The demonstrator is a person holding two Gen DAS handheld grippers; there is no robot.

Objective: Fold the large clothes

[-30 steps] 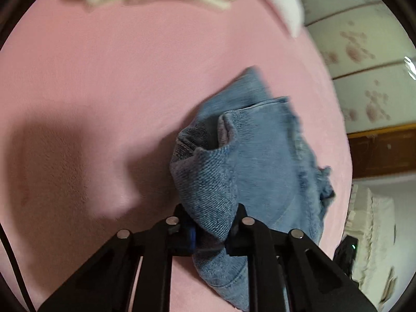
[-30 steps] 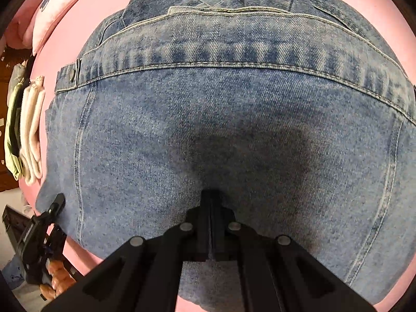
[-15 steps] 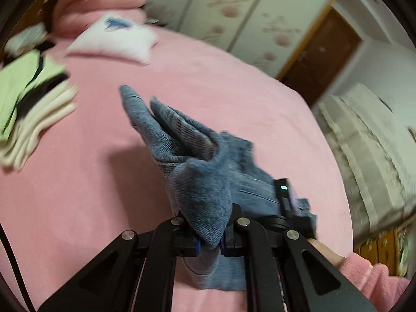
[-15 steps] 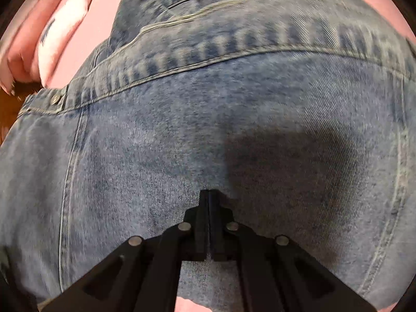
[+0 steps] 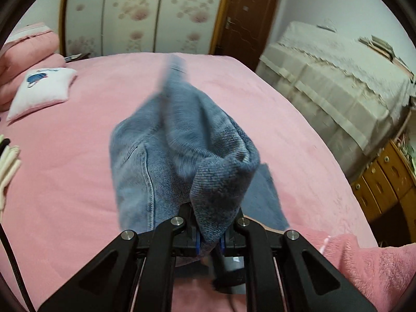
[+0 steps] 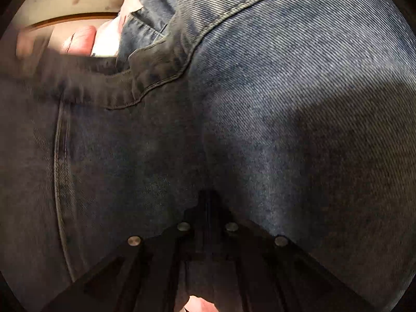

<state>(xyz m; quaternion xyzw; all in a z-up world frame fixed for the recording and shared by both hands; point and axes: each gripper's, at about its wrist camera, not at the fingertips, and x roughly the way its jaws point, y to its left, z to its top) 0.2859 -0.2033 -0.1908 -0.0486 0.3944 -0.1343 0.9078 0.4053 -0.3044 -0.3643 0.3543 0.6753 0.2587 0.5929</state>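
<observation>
A pair of blue denim jeans [image 5: 179, 153] hangs lifted above the pink bed [image 5: 78, 169]. My left gripper [image 5: 209, 236] is shut on a bunched fold of the denim, which rises blurred in front of the camera. In the right wrist view the jeans [image 6: 273, 104] fill almost the whole frame, with the waistband and a pocket flap at the upper left. My right gripper [image 6: 209, 208] is shut with its tips pressed against the denim; I cannot see whether cloth is between them. A pink-sleeved arm [image 5: 364, 267] shows at the lower right.
A white pillow [image 5: 39, 91] lies at the bed's far left, with folded pale clothes [image 5: 7, 166] at the left edge. A cloth-covered table [image 5: 338, 83] and wooden drawers [image 5: 384, 182] stand to the right. A wardrobe [image 5: 135, 13] and door [image 5: 247, 10] are behind.
My left gripper has lifted the denim and tilted up, so the room shows instead of the bed top. The right view has closed in on the jeans and darkened.
</observation>
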